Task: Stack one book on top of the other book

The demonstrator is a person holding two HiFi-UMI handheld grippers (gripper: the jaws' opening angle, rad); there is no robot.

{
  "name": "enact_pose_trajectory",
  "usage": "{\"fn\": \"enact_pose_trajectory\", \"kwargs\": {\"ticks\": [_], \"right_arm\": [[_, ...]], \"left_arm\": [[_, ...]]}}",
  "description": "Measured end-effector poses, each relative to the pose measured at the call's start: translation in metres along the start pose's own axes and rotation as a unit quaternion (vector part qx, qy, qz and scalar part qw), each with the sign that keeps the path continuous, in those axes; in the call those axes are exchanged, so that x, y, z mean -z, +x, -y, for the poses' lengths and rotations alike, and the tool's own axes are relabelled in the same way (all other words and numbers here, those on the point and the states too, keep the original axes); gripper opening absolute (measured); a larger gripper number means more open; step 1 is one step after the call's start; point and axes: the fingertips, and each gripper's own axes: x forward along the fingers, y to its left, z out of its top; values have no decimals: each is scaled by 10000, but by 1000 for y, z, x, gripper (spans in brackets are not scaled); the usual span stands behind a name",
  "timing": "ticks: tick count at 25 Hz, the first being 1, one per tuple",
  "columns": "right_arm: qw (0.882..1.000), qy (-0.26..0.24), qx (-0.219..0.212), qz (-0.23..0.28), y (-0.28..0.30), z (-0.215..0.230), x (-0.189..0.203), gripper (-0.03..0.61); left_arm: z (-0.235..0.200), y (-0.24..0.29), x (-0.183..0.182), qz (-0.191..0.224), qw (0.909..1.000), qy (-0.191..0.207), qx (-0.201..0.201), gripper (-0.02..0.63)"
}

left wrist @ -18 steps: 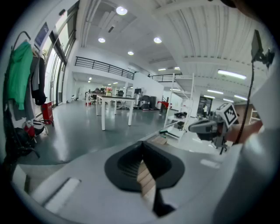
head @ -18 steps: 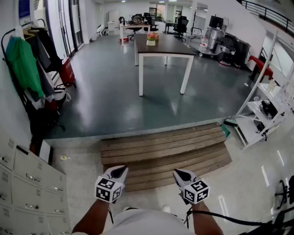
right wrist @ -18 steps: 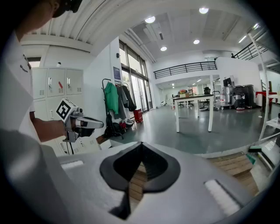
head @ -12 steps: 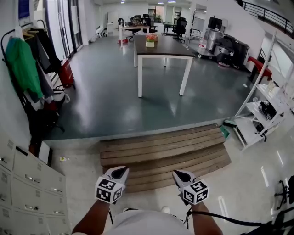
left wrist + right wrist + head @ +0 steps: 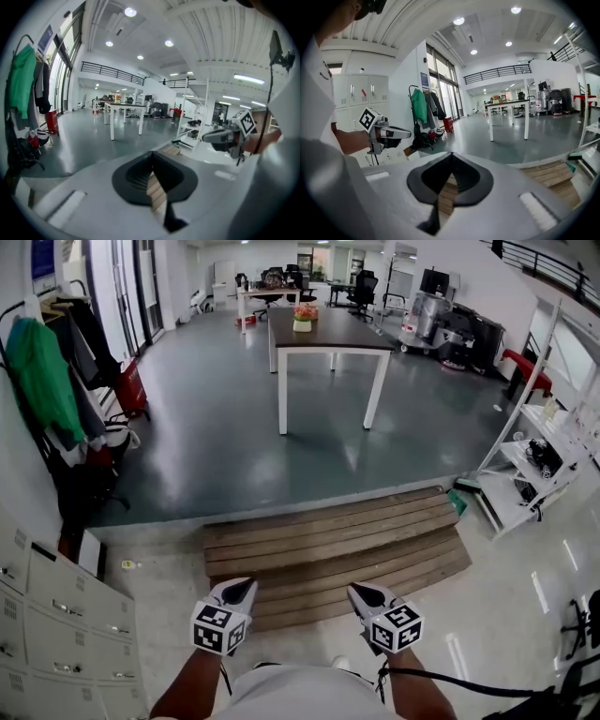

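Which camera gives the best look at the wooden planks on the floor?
The head view: nearly the whole plank platform is in sight from above. The left gripper view catches only a sliver of it; the right gripper view shows one end.

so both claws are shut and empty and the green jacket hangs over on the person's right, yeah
Not quite. The green jacket hangs on the person's left, as the head view shows at its left edge. The rest holds: the left claw and the right claw are both shut and empty.
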Motion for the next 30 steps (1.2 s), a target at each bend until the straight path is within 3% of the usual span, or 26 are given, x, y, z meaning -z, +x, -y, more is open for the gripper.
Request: {"fn": "enact_pose_trajectory", "kwargs": {"ticks": [7, 14, 22, 30], "right_arm": [[9988, 258, 271, 320, -4, 0, -12, 2], [9876, 527, 1364, 580, -59, -27, 7, 2], [9645, 1070, 2367, 482, -123, -44, 62, 2], [9323, 1217, 3291, 883, -234, -74, 94, 2]], "left_arm": [[-11, -7, 3, -45, 9997, 239, 67, 6], [4, -24, 22, -204, 9957, 394, 812, 6], [38, 7, 31, -441, 9816, 793, 1678, 6], [146, 1, 41, -424, 9546, 1363, 2616, 6]]}}
